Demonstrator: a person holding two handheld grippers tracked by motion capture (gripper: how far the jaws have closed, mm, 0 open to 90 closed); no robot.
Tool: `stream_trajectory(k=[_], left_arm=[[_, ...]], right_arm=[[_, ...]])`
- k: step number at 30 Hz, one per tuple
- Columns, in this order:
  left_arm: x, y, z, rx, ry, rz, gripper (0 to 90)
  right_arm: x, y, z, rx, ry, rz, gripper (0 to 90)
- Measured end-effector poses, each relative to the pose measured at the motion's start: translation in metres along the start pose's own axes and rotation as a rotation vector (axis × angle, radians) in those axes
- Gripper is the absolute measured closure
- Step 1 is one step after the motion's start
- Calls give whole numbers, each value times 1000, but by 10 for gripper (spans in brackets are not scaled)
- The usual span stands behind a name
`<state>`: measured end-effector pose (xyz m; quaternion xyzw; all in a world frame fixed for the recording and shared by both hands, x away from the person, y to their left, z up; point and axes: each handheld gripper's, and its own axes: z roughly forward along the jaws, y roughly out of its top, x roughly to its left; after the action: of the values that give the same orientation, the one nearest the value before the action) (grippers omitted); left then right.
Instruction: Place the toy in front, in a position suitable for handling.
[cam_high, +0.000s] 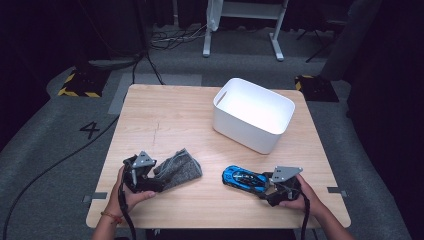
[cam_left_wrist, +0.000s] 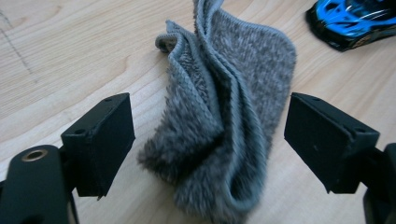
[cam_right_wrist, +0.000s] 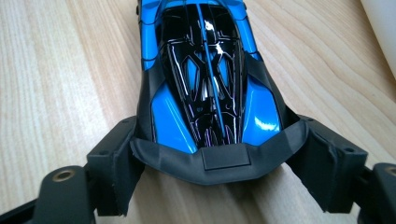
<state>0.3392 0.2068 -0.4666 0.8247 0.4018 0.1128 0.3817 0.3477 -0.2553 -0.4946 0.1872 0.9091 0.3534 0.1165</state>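
A: Starting at the left of the high view, what does the left gripper (cam_high: 156, 181) show?

B: It sits at about seven o'clock on the pale rectangular wooden table (cam_high: 165, 115), held in the person's left hand (cam_high: 131, 192); its own view has the two black jaws standing wide apart, released, with the crumpled grey fleecy cloth (cam_left_wrist: 224, 126) lying between them; neither jaw presses the fabric.

A: And the cloth on the table?

B: In the high view the cloth (cam_high: 177, 169) spreads from the gripper toward one o'clock, lying flat on the wood; the small glossy blue-and-black toy car (cam_left_wrist: 352, 21) peeks in at the left gripper view's two o'clock corner, apart from the cloth.

A: Moving right?

B: The car (cam_high: 244, 178) rests on the table at about five o'clock, nose pointing toward nine; the right gripper (cam_high: 266, 187), in the person's right hand (cam_high: 300, 197), is at its tail; in the right gripper view the jaws flank the car's (cam_right_wrist: 205, 93) rear bumper on both sides, touching it, so the gripper is grasping the car's tail.

A: Anything beyond?

B: The white rectangular plastic bin (cam_high: 253, 114) stands at about one o'clock on the table, well apart from both grippers; its wall edges into the right gripper view's top corner at two o'clock.
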Motion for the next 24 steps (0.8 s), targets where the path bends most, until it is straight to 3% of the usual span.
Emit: stream_trajectory(k=[4,5,8,11,15,19,24], left_arm=[[0,6,19,44,-20,8,166],[0,6,19,44,-20,8,166],[-3,8,35,107,4,33,170],[-2,8,43,130,-11,30,178],[-2,9,47,125,-54,29,326],[-5,12,50,126,-68,47,471],[-11,14,55,110,-108,58,568]], right_arm=[[1,-3,-1,-15,5,10,235],[1,-3,-1,-19,7,12,235],[1,-6,-1,-33,6,20,235],[1,-8,-1,-48,7,23,234],[1,-8,-1,-49,4,23,235],[1,-10,-1,-60,10,40,235],[0,-10,-2,-63,4,48,213]])
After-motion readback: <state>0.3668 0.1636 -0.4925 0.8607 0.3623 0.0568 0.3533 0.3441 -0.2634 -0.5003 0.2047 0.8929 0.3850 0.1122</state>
